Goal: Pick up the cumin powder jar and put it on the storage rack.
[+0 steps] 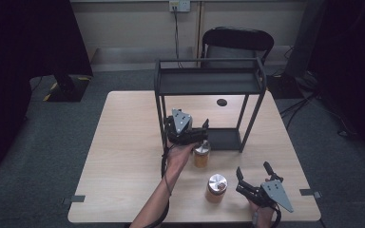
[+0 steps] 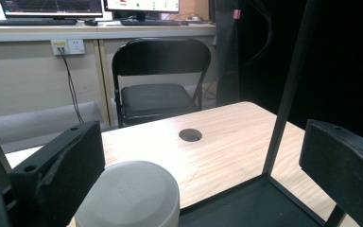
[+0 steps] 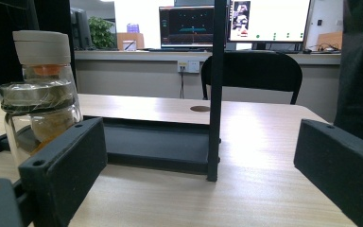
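Glass jar [image 1: 201, 155] with the pale lid stands on the table [image 1: 123, 156] just in front of the black rack [image 1: 209, 80] — left gripper [image 1: 193, 134] over it, jaws wide apart and clear of the lid. Looks like a release. Right gripper [image 1: 255, 176] waits open near the second jar [image 1: 216, 188] — next it must close squarely around that one.
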### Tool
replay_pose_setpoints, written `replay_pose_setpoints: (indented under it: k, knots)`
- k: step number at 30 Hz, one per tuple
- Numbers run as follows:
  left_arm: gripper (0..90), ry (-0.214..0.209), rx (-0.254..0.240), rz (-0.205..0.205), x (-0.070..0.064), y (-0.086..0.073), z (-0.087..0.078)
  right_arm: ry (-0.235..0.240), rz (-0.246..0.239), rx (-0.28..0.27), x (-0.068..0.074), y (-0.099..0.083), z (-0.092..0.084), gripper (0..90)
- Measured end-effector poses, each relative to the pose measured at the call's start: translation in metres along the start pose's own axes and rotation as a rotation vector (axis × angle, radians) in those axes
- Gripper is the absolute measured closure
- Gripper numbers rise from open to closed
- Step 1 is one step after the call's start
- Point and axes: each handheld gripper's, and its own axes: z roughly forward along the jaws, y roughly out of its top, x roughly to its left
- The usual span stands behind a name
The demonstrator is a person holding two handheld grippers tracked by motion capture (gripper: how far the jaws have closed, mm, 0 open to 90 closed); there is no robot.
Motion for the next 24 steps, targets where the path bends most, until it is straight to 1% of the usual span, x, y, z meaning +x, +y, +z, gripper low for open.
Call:
replay_pose_setpoints:
  k: [5,10,13,15,19,24]
  knots:
    - [0.3,0.003,-0.021,0.024,-0.004,0.0,-0.008,0.0,0.0,0.0,0.0,0.0,0.0,2.2]
    - [0.3,0.007,-0.03,0.02,-0.004,0.0,-0.014,0.001,0.0,-0.001,0.0,0.0,0.0,2.2]
    - [0.3,0.003,-0.026,0.029,-0.003,0.0,-0.017,0.001,0.001,-0.001,0.0,0.0,0.0,2.2]
    - [0.3,-0.004,-0.023,0.027,-0.002,0.0,-0.019,0.001,0.001,-0.001,0.0,0.0,0.0,2.2]
    - [0.3,0.005,-0.032,0.035,-0.001,-0.004,-0.026,0.001,0.001,0.0,0.0,0.0,0.0,2.2]
    - [0.3,0.012,-0.041,0.025,0.001,-0.007,-0.033,0.0,0.001,0.0,0.0,0.0,0.0,2.2]
